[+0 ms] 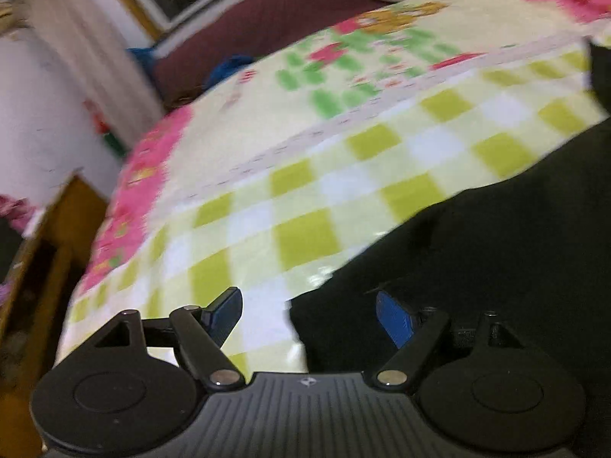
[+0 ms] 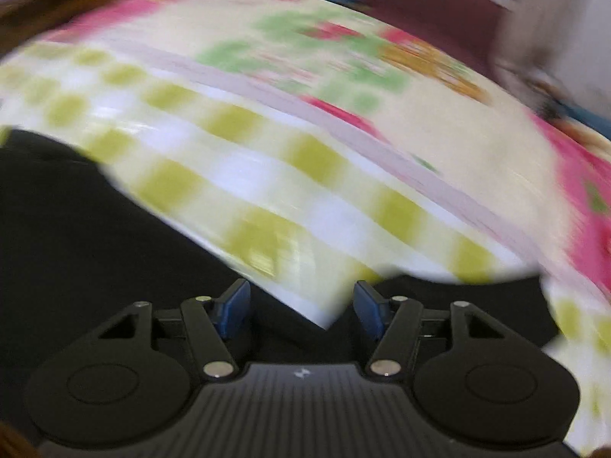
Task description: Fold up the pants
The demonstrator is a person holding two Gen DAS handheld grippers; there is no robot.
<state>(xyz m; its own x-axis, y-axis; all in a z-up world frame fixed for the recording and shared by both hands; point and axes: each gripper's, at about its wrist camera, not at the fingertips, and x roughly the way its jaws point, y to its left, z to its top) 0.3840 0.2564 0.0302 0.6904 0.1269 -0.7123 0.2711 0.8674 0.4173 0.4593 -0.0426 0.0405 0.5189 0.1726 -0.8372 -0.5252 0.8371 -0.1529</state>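
Note:
Black pants lie on a bed whose cover has yellow-green checks and a pink border. In the left wrist view they fill the lower right. My left gripper is open wide just above the pants' left edge; its right blue pad hangs over the black cloth and its left pad over the cover. In the blurred right wrist view the pants spread across the lower left and under the fingers. My right gripper is open, with cover and dark cloth showing in the gap and nothing pinched.
The bed's left edge drops to a wooden cabinet beside a white wall. Behind the bed runs a maroon surface with a blue cloth on it, below a window. Other clutter lies at the far right of the bed.

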